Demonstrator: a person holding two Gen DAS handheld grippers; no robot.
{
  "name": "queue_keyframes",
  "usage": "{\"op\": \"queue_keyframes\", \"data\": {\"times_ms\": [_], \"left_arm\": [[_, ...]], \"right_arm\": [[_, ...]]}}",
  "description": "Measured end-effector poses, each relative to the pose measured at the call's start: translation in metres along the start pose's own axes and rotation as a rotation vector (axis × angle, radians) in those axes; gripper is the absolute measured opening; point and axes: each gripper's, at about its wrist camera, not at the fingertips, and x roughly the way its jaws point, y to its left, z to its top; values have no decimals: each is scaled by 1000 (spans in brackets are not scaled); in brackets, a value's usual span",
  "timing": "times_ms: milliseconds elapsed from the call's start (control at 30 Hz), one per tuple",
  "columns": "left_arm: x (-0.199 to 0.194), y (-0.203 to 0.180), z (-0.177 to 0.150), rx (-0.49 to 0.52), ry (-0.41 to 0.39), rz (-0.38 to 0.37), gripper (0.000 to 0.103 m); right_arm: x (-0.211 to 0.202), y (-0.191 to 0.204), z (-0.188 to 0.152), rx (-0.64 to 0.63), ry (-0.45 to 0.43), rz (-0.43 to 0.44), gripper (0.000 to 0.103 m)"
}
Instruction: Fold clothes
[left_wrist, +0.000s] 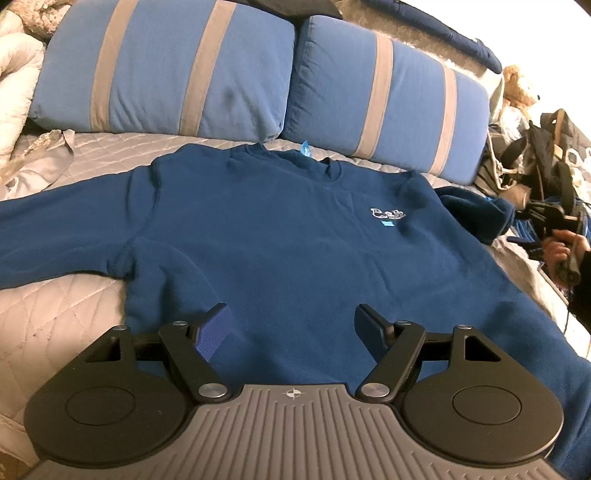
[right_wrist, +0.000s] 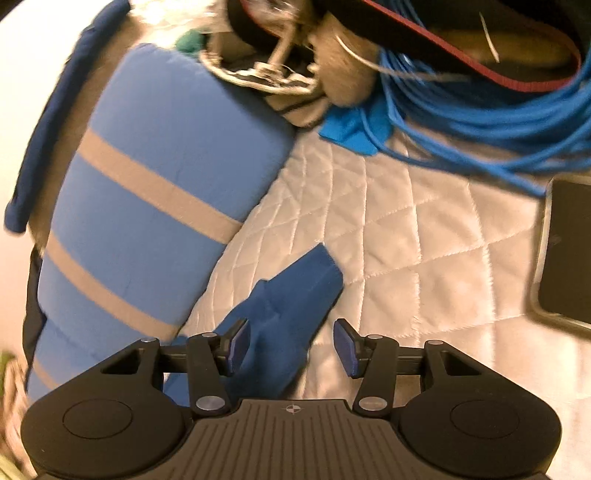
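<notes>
Sweater (left_wrist: 280, 229) lies flat, front up, on the quilt (left_wrist: 55, 317), collar toward 2 pillows (left_wrist: 166, 74). Right gripper (right_wrist: 291, 349) is spread, holding nothing, straddling the sleeve (right_wrist: 288, 310); sleeve runs straight ahead from the fingers, cuff at the far end. Left gripper (left_wrist: 293, 328) hangs spread and empty above the hem. Right is nearer, so likely sleeve grasp next. Cable (right_wrist: 480, 103) and phone (right_wrist: 565, 251) sit beyond and to the right, well apart from the cuff.
</notes>
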Motion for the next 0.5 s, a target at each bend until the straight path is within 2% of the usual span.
{"op": "queue_keyframes", "data": {"times_ms": [67, 100, 233, 333, 400, 500], "left_arm": [[0, 0, 0, 2, 2, 0, 74], [1, 0, 0, 1, 3, -1, 74], [2, 0, 0, 3, 8, -2, 74], [2, -1, 0, 10, 13, -2, 74], [3, -1, 1, 10, 15, 0, 74], [3, -2, 1, 11, 17, 2, 74]], "right_arm": [[13, -8, 1, 75, 5, 4, 52], [18, -14, 1, 116, 4, 9, 49], [27, -21, 1, 189, -20, 41, 45], [35, -24, 4, 225, -20, 36, 29], [41, -22, 5, 203, -14, 29, 18], [40, -6, 9, 85, -27, -16, 14]]}}
